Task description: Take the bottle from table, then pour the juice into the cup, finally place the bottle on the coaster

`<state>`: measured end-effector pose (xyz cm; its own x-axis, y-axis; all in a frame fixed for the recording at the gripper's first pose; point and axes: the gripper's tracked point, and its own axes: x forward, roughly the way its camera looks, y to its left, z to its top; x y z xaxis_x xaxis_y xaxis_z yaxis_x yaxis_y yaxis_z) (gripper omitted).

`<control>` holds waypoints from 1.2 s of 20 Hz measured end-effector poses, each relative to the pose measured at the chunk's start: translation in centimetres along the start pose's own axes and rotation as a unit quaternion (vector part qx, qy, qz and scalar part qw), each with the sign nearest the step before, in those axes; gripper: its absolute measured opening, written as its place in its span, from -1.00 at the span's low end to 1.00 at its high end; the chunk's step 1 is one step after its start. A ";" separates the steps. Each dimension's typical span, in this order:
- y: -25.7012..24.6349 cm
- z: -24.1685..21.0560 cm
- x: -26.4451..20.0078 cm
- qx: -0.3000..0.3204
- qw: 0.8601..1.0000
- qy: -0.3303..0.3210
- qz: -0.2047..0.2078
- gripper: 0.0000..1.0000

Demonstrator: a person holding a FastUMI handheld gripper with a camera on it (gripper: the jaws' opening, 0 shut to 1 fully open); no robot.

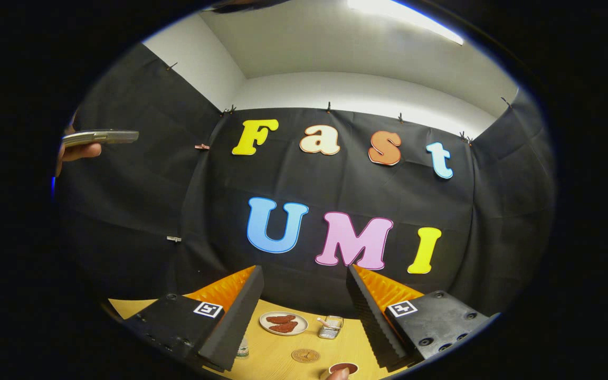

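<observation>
Jaws: the jaws [304, 316] stand wide apart and hold nothing, raised above the desk [277, 364] and aimed toward the booth wall.
Bottle: the bottle [243, 348] is at about 7 o'clock from the gap between the fingers, tucked just behind the left finger [230, 322]; a small pale part of it shows.
Cup: the cup [343, 368] sits at about 5 o'clock, low between the fingers, with a dark inside; a fingertip [339, 375] touches its near rim.
Coaster: the coaster [305, 355], a round brownish disc, lies flat at 6 o'clock, between bottle and cup.
Other things: a plate of brown pieces [283, 323] and a small metal holder [330, 327] lie beyond the coaster.
Handling: judged as a light, stiff, smooth bottle, possibly slippery; liquid inside would shift when tilted. Best gripped at mid-body, square on, below the neck.
Hard to make out: the bottle's cap, fill level and material are hidden by the finger; whether the cup already holds liquid cannot be told.
Off at 10 o'clock: a hand [74, 153] holds a flat device [101, 137].
</observation>
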<state>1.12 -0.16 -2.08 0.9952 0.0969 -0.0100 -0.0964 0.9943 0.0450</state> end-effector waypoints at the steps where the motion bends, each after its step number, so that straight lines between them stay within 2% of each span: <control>1: 0.1 0.0 0.0 -0.001 1.000 -0.001 -0.001 0.94; 11: 1.5 -2.4 0.0 0.003 1.000 0.014 0.013 0.94; 15: 4.3 -8.9 -0.6 -0.006 0.999 0.029 0.021 0.94; 18: 7.5 -15.6 -0.4 -0.002 0.998 0.053 0.030 0.94; 24: 11.8 -27.5 0.9 0.035 0.993 0.109 0.036 0.94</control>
<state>0.45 12.82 -29.00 0.9584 0.1829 -0.2191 -0.1588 0.9796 0.1234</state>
